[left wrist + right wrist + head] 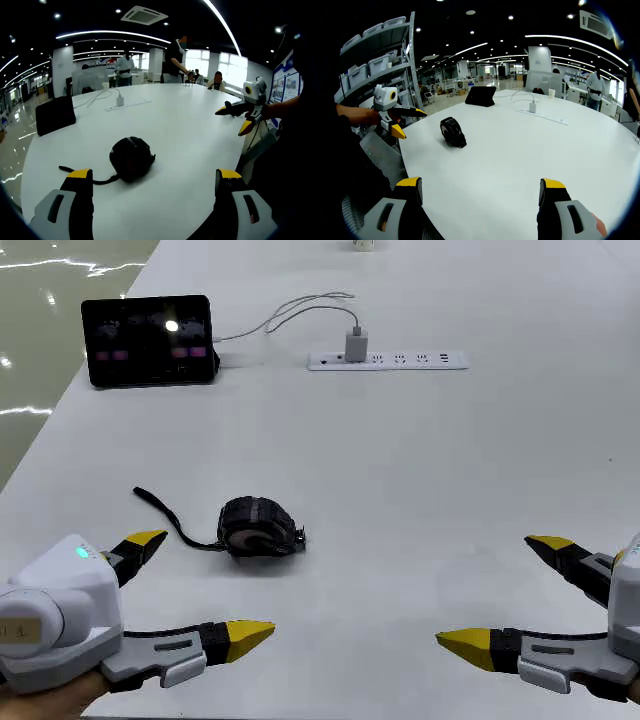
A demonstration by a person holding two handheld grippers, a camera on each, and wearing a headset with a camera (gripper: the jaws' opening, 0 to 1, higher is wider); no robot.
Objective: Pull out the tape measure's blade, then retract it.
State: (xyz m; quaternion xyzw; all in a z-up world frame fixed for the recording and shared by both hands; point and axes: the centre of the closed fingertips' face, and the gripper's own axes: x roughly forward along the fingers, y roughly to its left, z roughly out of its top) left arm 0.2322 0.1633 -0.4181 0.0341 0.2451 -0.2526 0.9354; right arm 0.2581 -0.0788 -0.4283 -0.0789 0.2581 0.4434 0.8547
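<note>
The tape measure (258, 527) lies on the white table (400, 470), near and just ahead of the left gripper (214, 582), with no contact between them. Its black strap (165, 512) trails along the table toward that gripper's outer jaw. The left gripper's jaws are spread apart and hold nothing. The right gripper (485, 589), jaws likewise apart and empty, is positioned well apart from the tape measure on its right side.
</note>
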